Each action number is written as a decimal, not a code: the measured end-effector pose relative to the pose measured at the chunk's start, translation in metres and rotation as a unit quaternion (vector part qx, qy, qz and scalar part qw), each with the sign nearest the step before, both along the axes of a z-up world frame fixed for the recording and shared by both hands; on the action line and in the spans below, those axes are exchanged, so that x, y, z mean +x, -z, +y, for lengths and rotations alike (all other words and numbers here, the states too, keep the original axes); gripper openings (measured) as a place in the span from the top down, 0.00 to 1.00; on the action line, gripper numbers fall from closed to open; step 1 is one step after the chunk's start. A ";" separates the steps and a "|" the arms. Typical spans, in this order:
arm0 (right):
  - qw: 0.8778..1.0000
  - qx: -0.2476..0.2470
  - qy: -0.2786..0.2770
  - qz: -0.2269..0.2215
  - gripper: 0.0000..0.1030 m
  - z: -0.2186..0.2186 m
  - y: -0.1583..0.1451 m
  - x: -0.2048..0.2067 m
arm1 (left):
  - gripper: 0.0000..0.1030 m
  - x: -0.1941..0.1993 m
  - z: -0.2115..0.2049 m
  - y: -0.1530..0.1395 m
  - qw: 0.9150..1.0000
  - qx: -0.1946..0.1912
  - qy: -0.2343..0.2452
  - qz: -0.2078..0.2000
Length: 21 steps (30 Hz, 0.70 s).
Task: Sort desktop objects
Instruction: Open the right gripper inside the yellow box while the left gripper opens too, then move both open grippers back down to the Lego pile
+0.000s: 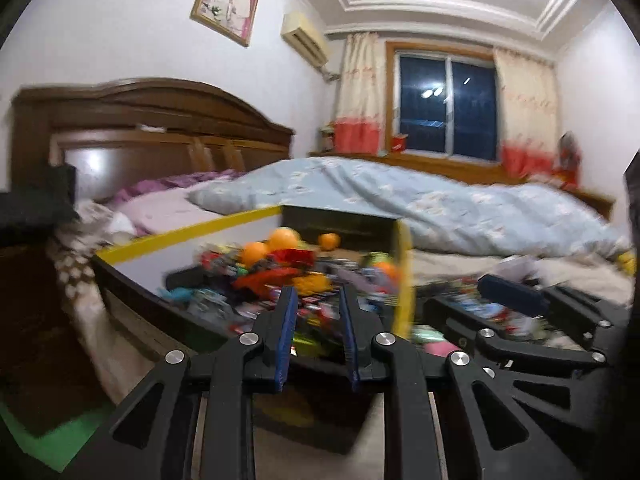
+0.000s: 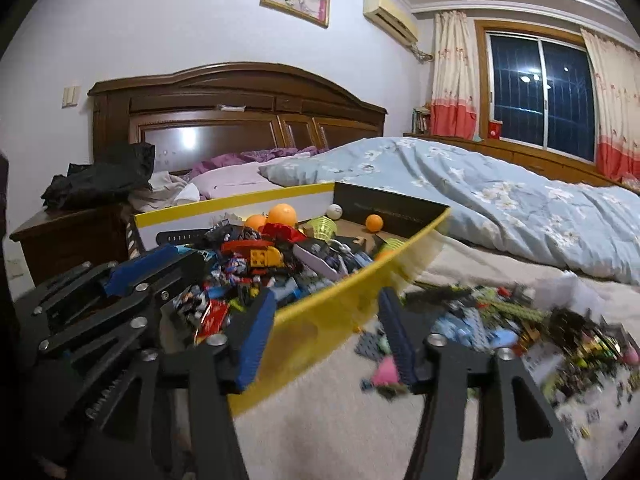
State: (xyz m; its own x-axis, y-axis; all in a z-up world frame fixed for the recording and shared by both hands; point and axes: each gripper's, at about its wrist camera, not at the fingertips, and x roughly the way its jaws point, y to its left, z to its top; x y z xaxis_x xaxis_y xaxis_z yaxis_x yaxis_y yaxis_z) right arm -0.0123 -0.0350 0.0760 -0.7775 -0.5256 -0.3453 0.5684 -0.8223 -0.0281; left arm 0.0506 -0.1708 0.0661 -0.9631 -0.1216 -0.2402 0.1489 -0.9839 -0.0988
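Note:
A yellow-edged box (image 2: 328, 316) lies on the bed, heaped with toy bricks (image 2: 256, 264), orange balls (image 2: 282, 214) and a white ball (image 2: 334, 211). My left gripper (image 1: 318, 292) hovers over the box's near edge (image 1: 402, 288), its blue pads apart with nothing between them. My right gripper (image 2: 327, 296) stands wide open at the box's front wall, with nothing between its fingers. To its right a loose pile of small bricks (image 2: 500, 320) and a pink piece (image 2: 386, 372) lie on the beige sheet. Each gripper shows in the other's view: right gripper (image 1: 480, 300), left gripper (image 2: 168, 272).
A light-blue flowered quilt (image 2: 500, 208) lies bunched behind the box. The dark wooden headboard (image 2: 236, 108) is at the back and a nightstand (image 2: 68, 236) carrying a black bag (image 2: 104, 176) on the left. Bare beige sheet (image 2: 340, 420) lies near my right gripper.

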 end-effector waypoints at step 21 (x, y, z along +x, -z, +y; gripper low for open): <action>0.985 -0.018 0.155 -0.079 0.29 0.186 0.047 0.027 | 0.66 -0.010 0.160 0.032 0.976 -0.080 0.198 -0.044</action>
State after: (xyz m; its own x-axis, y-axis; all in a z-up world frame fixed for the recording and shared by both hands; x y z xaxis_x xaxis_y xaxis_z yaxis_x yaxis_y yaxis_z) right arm 0.0143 0.1513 0.0291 -0.8413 -0.2849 -0.4594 0.2839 -0.9561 0.0730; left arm 0.0407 -0.0106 0.0339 -0.9184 0.2130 -0.3334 -0.2452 -0.9678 0.0572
